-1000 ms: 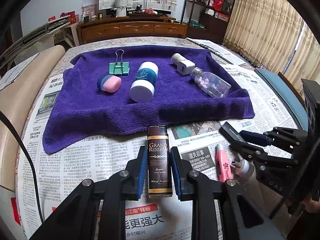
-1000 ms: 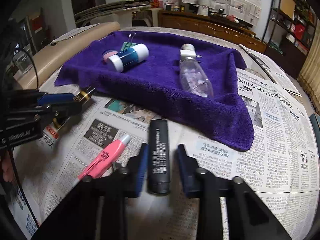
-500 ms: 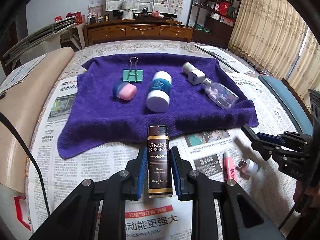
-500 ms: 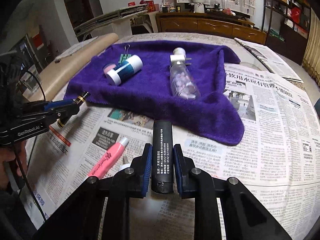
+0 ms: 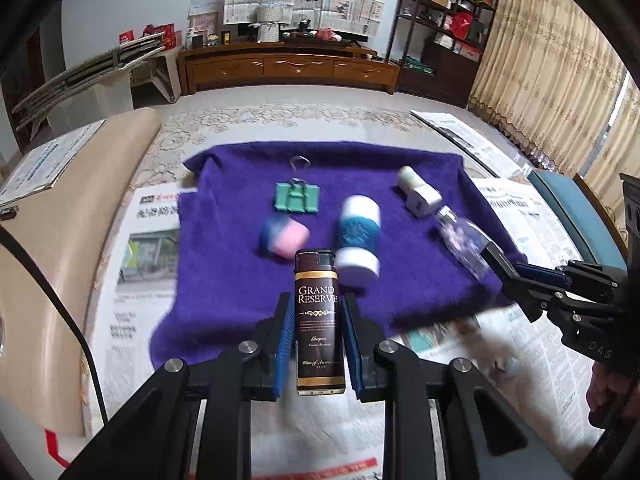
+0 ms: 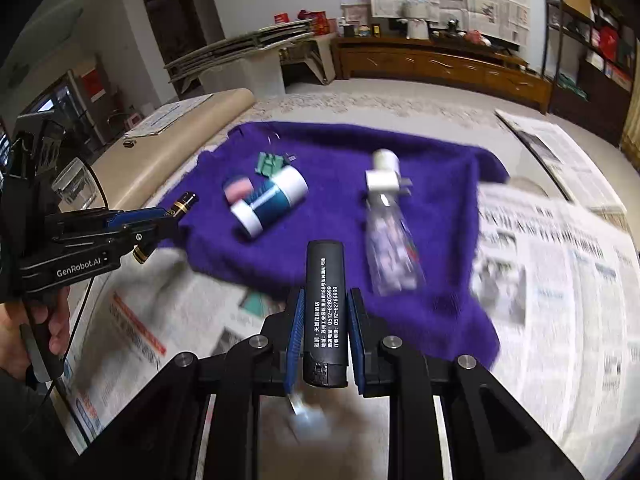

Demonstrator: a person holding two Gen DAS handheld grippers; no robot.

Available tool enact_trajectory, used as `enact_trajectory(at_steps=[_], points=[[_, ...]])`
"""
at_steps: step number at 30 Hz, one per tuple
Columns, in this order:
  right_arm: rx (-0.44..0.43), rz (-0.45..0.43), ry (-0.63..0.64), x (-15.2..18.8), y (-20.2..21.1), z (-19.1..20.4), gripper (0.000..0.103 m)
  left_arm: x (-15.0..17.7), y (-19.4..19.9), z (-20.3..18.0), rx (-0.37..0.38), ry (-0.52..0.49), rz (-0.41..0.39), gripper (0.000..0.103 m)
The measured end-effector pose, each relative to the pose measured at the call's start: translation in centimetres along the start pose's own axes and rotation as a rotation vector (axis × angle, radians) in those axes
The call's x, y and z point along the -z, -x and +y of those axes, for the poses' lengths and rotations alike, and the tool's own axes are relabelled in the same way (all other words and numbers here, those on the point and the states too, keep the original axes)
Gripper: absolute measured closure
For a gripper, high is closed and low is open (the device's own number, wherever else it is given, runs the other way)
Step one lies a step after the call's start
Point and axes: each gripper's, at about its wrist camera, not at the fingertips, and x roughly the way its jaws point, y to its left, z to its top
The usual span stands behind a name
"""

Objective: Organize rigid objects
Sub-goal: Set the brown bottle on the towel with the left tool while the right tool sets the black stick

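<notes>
Left gripper [image 5: 318, 334] squeezes brown lighter [image 5: 319, 320], lifted above near edge of purple towel [image 5: 224, 280]. Right gripper [image 6: 324, 334] squeezes black lighter [image 6: 324, 312], also off newspaper [image 6: 560, 280]. Clip, bottles lie on towel.

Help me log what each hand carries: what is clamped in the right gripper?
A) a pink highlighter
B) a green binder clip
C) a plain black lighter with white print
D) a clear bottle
C: the right gripper pinches the black lighter between its blue pads.
</notes>
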Motion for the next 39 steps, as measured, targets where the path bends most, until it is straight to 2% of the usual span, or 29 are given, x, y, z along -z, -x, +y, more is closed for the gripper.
enact_trajectory(at_steps=[5,11,23,35,38,39], points=[[-0.021,0.016,-0.005,-3.1,-2.8,0.0,0.082,-1.6,-1.5,2.1,-0.035,0.031,0.017,0.080],[-0.006,0.062,0.010,-4.8,-6.2,-0.1,0.082,-2.6,-3.9,3.7,-0.064,0.053,0.063,0.080],[0.045,0.140,0.072,-5.2,-9.7,0.1,0.082,-3.0,-7.2,3.5,-0.121,0.015,0.152,0.080],[0.074,0.178,0.176,-5.3,-10.7,1.1,0.082,-3.3,-8.3,2.6,-0.162,-0.050,0.203,0.079],[0.057,0.194,0.179,-5.5,-10.7,0.9,0.081,-3.4,-8.4,2.2,-0.178,-0.082,0.218,0.078],[0.053,0.200,0.184,-5.6,-10.7,0.9,0.081,-3.4,-8.4,2.2,-0.192,-0.092,0.220,0.073]])
